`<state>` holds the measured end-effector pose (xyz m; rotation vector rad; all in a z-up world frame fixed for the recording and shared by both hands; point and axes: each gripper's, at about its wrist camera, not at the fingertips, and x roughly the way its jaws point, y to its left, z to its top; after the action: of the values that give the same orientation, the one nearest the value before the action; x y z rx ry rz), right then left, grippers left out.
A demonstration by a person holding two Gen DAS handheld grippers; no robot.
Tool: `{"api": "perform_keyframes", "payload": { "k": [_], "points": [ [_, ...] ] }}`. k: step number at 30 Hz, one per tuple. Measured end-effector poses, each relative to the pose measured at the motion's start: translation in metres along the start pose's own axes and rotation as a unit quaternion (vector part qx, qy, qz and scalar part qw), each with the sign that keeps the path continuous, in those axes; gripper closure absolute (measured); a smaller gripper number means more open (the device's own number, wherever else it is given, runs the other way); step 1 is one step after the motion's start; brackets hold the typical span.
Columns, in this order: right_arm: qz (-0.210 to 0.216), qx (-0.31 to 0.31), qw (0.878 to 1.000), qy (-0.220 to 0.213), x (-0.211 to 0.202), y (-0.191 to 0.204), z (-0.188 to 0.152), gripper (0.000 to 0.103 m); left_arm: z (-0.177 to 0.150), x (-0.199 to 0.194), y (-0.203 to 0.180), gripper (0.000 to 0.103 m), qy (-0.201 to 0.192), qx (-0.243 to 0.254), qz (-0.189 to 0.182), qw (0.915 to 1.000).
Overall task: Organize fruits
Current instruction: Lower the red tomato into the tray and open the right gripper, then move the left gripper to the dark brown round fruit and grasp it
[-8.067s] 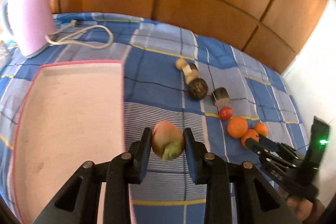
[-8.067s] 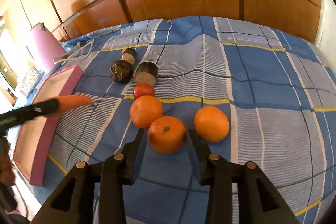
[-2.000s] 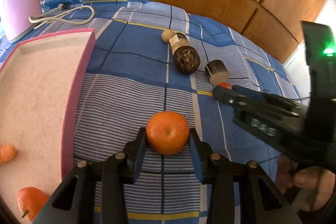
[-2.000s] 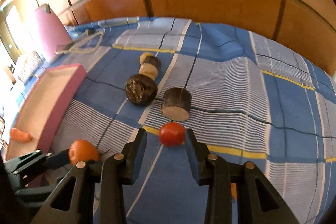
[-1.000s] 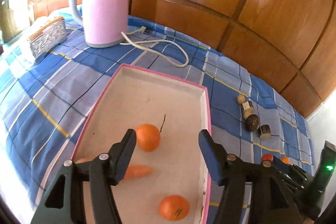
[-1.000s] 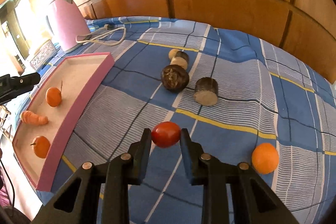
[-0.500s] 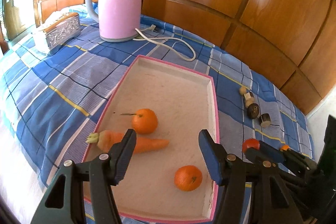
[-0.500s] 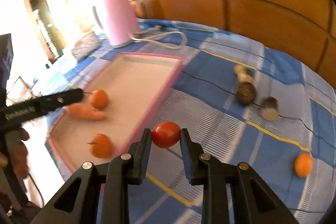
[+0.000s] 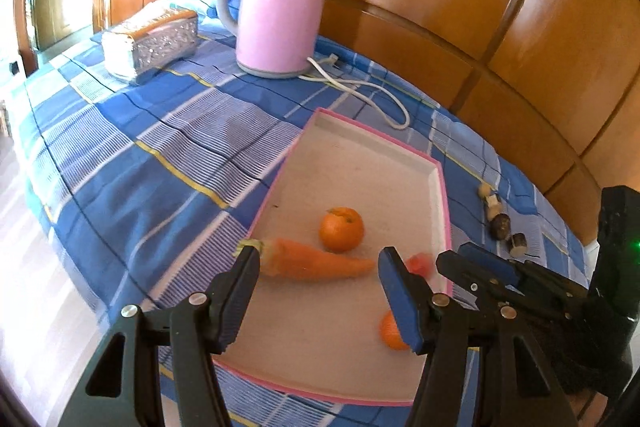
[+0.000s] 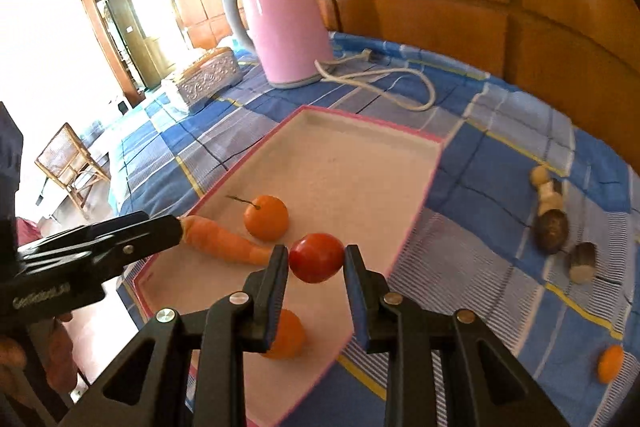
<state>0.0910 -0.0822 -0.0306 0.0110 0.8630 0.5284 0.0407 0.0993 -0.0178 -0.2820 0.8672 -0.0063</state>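
A pink-rimmed tray (image 9: 439,187) (image 10: 424,203) holds a carrot (image 9: 316,262) (image 10: 224,239) and two oranges (image 9: 341,229) (image 10: 266,217), one half hidden behind my fingers (image 9: 390,337) (image 10: 288,339). My right gripper (image 10: 316,259) is shut on a red tomato (image 10: 317,257) and holds it above the tray's near right part; the tomato shows blurred in the left wrist view (image 9: 418,264). My left gripper (image 9: 316,267) is open and empty above the tray's near end, over the carrot.
A pink kettle (image 9: 276,11) with white cord (image 9: 372,91) and a silver box (image 9: 150,45) stand beyond the tray. Right of the tray lie dark round pieces (image 10: 554,225) and one orange (image 10: 610,363) on the blue checked cloth (image 9: 140,147).
My right gripper has carried the tomato left, from over the cloth to over the tray. My left gripper has stayed open and drawn closer over the carrot.
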Motion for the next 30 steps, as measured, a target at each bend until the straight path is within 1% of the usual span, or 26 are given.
{"api": "perform_keyframes", "payload": {
  "k": [1,3,6,8,10,13,20,22,27,30],
  "points": [
    [-0.001,0.003,1.000,0.000,0.001,0.000,-0.001,0.072,-0.001,-0.002,0.001,0.040,-0.003,0.004,0.003,1.0000],
    [0.003,0.009,1.000,-0.001,0.000,0.001,-0.004,0.071,-0.002,-0.003,0.000,0.033,-0.007,0.011,0.005,0.9999],
    [-0.005,0.009,1.000,-0.005,-0.008,0.003,-0.012,0.071,-0.003,-0.006,-0.005,0.030,-0.012,0.021,0.002,0.9997],
    [-0.009,0.010,1.000,-0.008,-0.014,0.003,-0.016,0.071,-0.004,-0.008,-0.011,0.030,-0.015,0.028,-0.001,0.9995],
    [-0.021,0.010,1.000,-0.013,-0.021,0.002,-0.022,0.071,-0.006,-0.010,-0.018,0.028,-0.016,0.038,-0.005,0.9991],
    [-0.035,0.015,0.999,-0.019,-0.030,-0.001,-0.029,0.071,-0.009,-0.012,-0.031,0.028,-0.019,0.056,-0.007,0.9982],
    [-0.073,0.030,0.996,-0.042,-0.054,-0.014,-0.042,0.071,-0.016,-0.017,-0.063,0.028,-0.018,0.095,-0.027,0.9949],
    [-0.077,0.041,0.995,-0.046,-0.058,-0.020,-0.046,0.071,-0.019,-0.018,-0.071,0.028,-0.018,0.106,-0.033,0.9937],
    [-0.091,0.065,0.992,-0.053,-0.067,-0.036,-0.054,0.071,-0.026,-0.019,-0.093,0.028,-0.019,0.139,-0.028,0.9897],
    [-0.100,0.076,0.990,-0.058,-0.073,-0.045,-0.058,0.071,-0.030,-0.018,-0.103,0.028,-0.016,0.154,-0.034,0.9874]
  ]
}}
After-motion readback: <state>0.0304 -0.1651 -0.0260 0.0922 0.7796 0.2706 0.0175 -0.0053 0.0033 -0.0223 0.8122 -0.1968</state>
